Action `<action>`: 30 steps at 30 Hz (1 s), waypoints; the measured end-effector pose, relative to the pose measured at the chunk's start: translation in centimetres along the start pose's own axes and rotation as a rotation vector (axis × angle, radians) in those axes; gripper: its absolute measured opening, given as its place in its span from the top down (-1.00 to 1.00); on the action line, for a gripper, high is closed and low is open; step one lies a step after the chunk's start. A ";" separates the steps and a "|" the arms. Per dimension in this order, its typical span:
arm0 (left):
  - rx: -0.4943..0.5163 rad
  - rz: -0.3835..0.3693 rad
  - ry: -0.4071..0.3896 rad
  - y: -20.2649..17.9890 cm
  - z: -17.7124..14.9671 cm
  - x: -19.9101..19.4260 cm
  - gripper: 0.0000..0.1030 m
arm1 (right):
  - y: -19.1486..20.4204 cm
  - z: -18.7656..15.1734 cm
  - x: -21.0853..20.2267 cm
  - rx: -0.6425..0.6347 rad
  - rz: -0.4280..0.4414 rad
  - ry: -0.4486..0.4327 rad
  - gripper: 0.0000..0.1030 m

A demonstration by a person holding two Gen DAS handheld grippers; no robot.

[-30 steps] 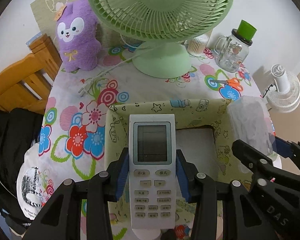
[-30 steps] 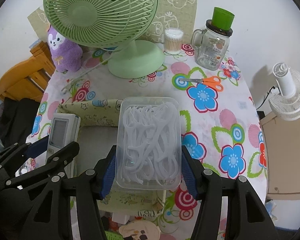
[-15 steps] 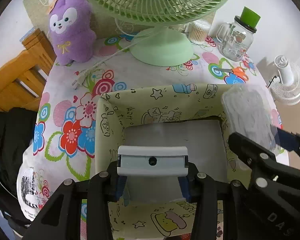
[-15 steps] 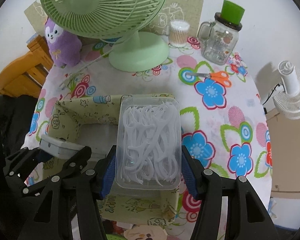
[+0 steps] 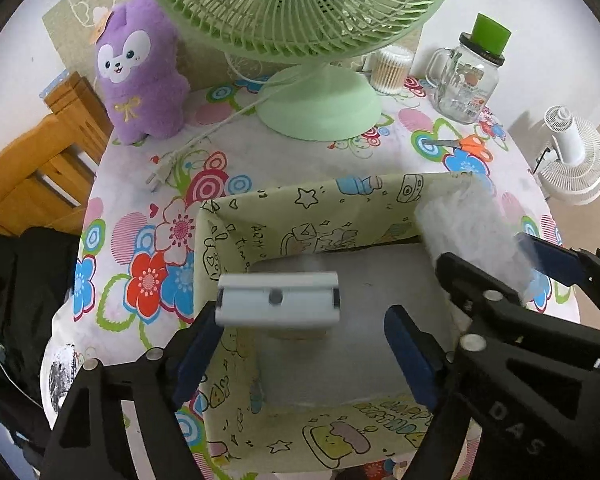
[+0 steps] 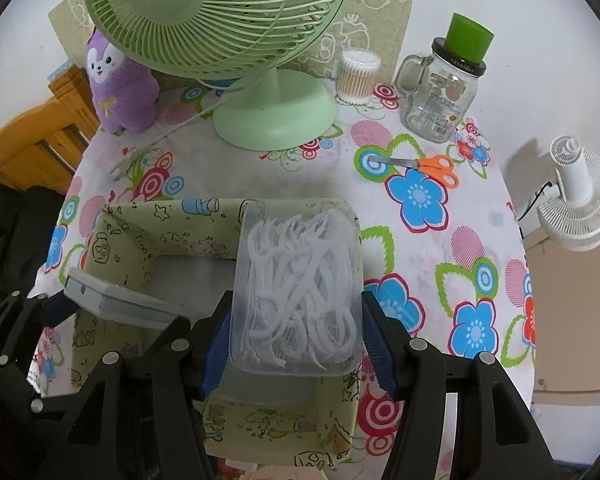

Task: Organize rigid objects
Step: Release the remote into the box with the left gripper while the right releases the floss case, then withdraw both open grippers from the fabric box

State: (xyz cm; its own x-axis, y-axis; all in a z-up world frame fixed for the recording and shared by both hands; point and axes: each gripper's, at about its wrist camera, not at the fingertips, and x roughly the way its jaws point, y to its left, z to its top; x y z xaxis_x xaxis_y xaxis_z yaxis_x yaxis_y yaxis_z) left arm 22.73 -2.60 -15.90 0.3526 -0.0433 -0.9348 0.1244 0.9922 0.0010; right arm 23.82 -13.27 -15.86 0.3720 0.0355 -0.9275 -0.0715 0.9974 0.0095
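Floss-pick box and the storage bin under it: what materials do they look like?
Floss-pick box: looks like clear, slightly frosted rigid plastic; the white picks show through its walls. Storage bin: looks like matte printed fabric, possibly over card; its walls crease and sag at the corners.

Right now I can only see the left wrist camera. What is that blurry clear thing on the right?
Observer: A clear box of white floss picks. It sits between the pads of the right gripper, whose jaws are opening.
Operator: Is it above the basket?
Observer: Yes, it is over the right part of the fabric bin.
Operator: I only see the end of the remote.
Observer: The right wrist view shows the long side of the remote, slanting over the bin's left side.
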 end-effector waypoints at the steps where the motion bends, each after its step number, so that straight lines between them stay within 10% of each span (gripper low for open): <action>1: 0.001 0.003 -0.002 0.0 0.0 -0.1 -0.66 | 0.0 0.0 0.1 0.006 -0.001 0.001 -0.34; 9: 0.031 0.020 -0.008 -0.5 0.0 -0.6 -0.87 | -0.9 -0.1 0.4 0.055 -0.018 0.020 -0.64; 30: 0.046 0.042 -0.052 -1.1 -1.3 -3.6 -0.94 | -1.6 -1.6 -2.4 0.077 0.018 0.001 -0.71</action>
State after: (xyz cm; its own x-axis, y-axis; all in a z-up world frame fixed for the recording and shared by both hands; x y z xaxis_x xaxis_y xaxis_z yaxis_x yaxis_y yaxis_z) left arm 20.10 -3.36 -13.00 0.4063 -0.0091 -0.9137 0.1505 0.9870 0.0571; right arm 21.53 -15.07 -14.26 0.3708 0.0538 -0.9272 -0.0065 0.9984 0.0553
